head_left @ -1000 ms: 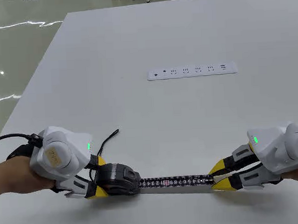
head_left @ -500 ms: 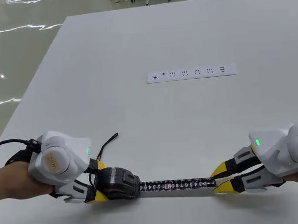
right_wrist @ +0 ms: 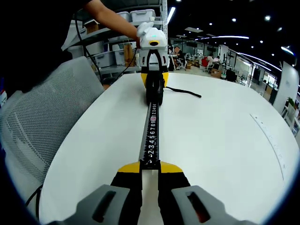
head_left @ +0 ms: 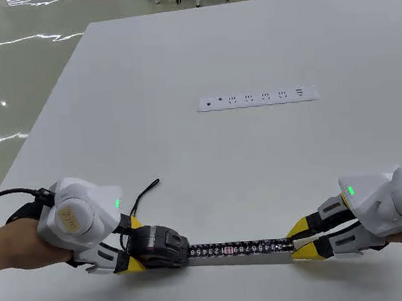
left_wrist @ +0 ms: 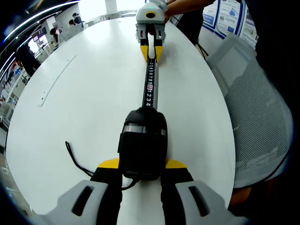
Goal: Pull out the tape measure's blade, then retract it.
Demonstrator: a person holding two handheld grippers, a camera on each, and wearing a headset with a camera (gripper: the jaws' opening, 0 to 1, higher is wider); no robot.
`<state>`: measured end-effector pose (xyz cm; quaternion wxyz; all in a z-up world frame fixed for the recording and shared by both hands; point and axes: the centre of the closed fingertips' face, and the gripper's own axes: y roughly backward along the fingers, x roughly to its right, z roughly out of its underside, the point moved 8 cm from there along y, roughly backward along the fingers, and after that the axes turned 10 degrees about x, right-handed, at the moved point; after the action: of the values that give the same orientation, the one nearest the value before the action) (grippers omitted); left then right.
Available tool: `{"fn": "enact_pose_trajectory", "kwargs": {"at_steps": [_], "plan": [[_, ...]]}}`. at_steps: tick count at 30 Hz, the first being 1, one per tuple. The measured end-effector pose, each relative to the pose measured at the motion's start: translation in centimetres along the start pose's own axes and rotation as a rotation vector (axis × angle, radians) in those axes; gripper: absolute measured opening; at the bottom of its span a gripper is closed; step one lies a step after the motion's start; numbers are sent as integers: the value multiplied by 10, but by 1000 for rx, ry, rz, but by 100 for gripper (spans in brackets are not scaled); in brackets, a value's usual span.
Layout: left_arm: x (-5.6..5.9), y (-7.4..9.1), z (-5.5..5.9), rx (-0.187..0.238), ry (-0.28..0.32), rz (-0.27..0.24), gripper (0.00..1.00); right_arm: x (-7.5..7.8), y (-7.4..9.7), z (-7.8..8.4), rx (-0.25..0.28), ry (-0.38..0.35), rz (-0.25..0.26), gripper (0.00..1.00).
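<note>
The table (head_left: 255, 154) is smooth, matt white; at 6 o'clock, the tape measure (head_left: 159, 246) is matt black plastic; its blade (head_left: 240, 247) is dark, faintly glossy.

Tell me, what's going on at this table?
A person holds a tool in each hand over a white table. The left tool is clamped on a black tape measure, and the right tool pinches the end of its blade, which lies stretched out between them. Retracting it is not yet done. A power strip lies farther back.

white table (head_left: 249, 40) | power strip (head_left: 259, 97) | glossy floor (head_left: 21, 65) | mesh chair (right_wrist: 42, 112) | ceiling spotlights (right_wrist: 234, 20)
</note>
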<state>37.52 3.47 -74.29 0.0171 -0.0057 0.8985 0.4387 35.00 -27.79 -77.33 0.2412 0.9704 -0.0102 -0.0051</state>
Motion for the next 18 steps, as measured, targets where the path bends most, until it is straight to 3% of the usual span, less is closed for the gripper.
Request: {"fn": "enact_pose_trajectory", "kwargs": {"at_steps": [18], "plan": [[0,0,-1,-2,0,-4,26,-1,6,4,-3,-3,0,10]]}}
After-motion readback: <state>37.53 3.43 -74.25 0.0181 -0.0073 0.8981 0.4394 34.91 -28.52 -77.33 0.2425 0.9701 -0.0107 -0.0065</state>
